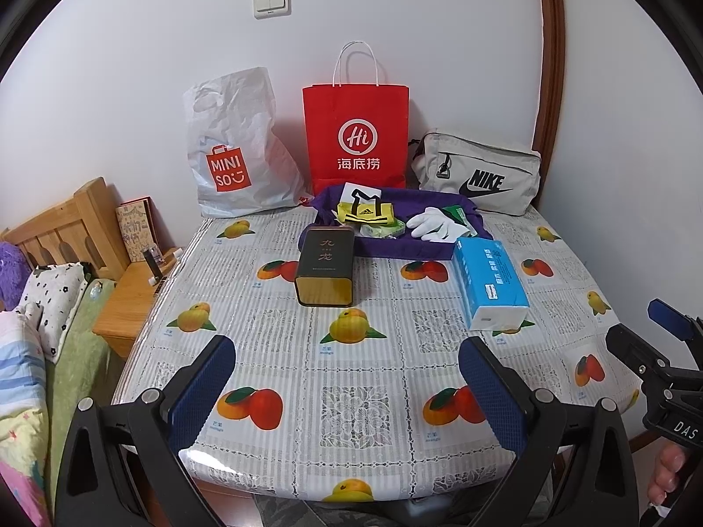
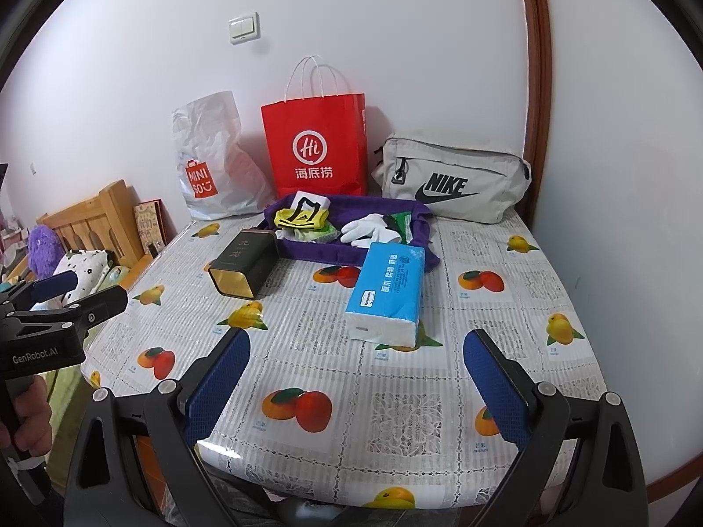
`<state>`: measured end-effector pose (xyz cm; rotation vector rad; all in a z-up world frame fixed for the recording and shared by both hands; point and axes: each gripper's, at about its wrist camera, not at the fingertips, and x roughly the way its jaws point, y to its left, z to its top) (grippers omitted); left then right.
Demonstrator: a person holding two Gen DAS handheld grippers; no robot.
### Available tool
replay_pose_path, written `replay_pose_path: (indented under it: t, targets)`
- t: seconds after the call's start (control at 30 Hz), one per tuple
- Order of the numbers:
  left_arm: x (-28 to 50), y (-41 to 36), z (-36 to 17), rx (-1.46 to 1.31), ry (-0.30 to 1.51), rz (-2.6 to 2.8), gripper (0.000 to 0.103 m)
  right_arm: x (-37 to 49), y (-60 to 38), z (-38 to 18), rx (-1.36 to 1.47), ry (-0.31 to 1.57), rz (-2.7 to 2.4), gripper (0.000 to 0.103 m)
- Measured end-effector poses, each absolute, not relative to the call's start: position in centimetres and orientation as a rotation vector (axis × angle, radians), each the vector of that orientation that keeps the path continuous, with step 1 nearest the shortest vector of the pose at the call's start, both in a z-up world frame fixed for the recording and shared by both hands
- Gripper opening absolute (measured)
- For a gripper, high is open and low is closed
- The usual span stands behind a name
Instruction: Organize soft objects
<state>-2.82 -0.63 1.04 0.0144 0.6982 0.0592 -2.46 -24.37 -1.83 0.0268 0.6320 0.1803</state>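
Note:
A blue tissue pack (image 1: 490,283) (image 2: 389,290) lies on the table right of centre. A purple cloth tray (image 1: 439,246) (image 2: 307,252) at the back holds a yellow sock (image 1: 364,213) (image 2: 303,218), a white glove (image 1: 433,224) (image 2: 369,229) and green packets (image 1: 382,230). My left gripper (image 1: 347,377) is open and empty above the near table edge. My right gripper (image 2: 358,373) is open and empty, near the front, a little short of the tissue pack.
A dark tin box (image 1: 326,265) (image 2: 244,263) lies left of the tray. A white Miniso bag (image 1: 233,149), a red paper bag (image 1: 358,136) and a grey Nike bag (image 1: 479,173) stand against the back wall. A bed (image 1: 39,307) and wooden nightstand (image 1: 127,303) are left.

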Motion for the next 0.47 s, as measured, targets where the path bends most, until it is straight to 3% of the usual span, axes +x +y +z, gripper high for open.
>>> replay_pose_path:
  t: [0.47]
  targets:
    - [-2.82,-0.53,1.03,0.016,0.694,0.06,0.103,-2.16,-24.43,-1.8,0.018,0.636,0.184,0.097]
